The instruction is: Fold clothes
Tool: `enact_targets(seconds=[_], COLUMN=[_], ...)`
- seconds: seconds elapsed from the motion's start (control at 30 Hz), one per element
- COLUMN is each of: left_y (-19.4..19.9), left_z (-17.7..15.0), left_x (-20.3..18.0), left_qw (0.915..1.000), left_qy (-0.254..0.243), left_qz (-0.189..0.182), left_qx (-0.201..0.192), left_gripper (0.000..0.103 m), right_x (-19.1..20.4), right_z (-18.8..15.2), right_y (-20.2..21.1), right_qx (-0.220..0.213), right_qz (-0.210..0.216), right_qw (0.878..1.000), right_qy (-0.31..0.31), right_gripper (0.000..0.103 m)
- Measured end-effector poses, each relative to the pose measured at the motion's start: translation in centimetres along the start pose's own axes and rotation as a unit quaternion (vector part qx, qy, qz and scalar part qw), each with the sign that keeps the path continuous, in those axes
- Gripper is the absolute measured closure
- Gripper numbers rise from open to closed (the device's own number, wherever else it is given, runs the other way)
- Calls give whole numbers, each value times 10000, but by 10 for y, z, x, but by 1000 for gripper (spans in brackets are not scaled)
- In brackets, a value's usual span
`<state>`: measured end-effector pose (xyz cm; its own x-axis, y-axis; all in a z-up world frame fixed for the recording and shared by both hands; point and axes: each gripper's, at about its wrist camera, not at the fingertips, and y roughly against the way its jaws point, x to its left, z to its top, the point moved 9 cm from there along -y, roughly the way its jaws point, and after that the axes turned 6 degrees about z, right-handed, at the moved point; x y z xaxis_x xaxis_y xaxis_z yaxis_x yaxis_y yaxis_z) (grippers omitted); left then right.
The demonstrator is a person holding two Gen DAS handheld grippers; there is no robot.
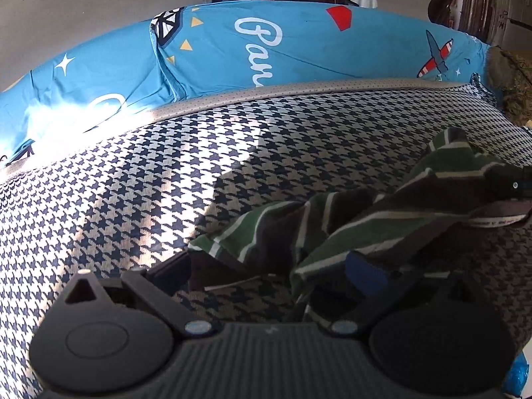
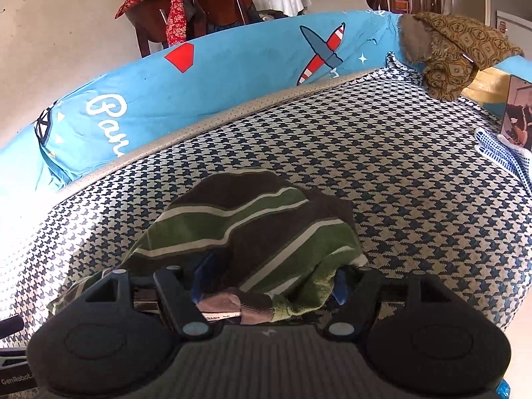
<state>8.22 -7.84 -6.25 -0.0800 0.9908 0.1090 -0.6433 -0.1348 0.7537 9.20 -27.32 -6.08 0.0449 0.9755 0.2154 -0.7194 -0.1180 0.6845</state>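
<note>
Through my left wrist view, my left claw (image 1: 269,272) stands wide over the houndstooth bed (image 1: 139,179), with the striped garment (image 1: 349,219) bunched at three o'clock. Through my right wrist view, my right claw (image 2: 269,281) grips the striped garment (image 2: 252,222), which drapes toward twelve o'clock.

Both mounted just behind a claw, low and close over the houndstooth cushion (image 1: 166,183), facing the blue printed cloth (image 1: 299,43) across the upper frame. Shared: cushion, blue cloth, striped garment (image 2: 252,219).
</note>
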Motion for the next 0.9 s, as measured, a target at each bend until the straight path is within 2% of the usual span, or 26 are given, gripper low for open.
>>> enact_targets(seconds=[0.33, 0.53, 0.77, 0.9], left_y=[22, 22, 16, 9], left_z=[-1, -2, -7, -14], left_x=[-17, -15, -10, -6], left_qw=[9992, 9993, 9993, 9991], left_qy=[-341, -353, -367, -388], left_qz=[-121, -57, 12, 25], left_qx=[-154, -109, 33, 141], left_gripper=[0, 0, 0, 0], right_x=[9, 32, 63, 76], right_z=[9, 13, 0, -15], right_y=[27, 41, 31, 17], right_qx=[-381, -697, -371, 2], right_qz=[191, 496, 1083, 1369], right_qw=[9990, 9961, 9919, 9893], right_qy=[-141, 213, 556, 504], right_gripper=[33, 29, 29, 28])
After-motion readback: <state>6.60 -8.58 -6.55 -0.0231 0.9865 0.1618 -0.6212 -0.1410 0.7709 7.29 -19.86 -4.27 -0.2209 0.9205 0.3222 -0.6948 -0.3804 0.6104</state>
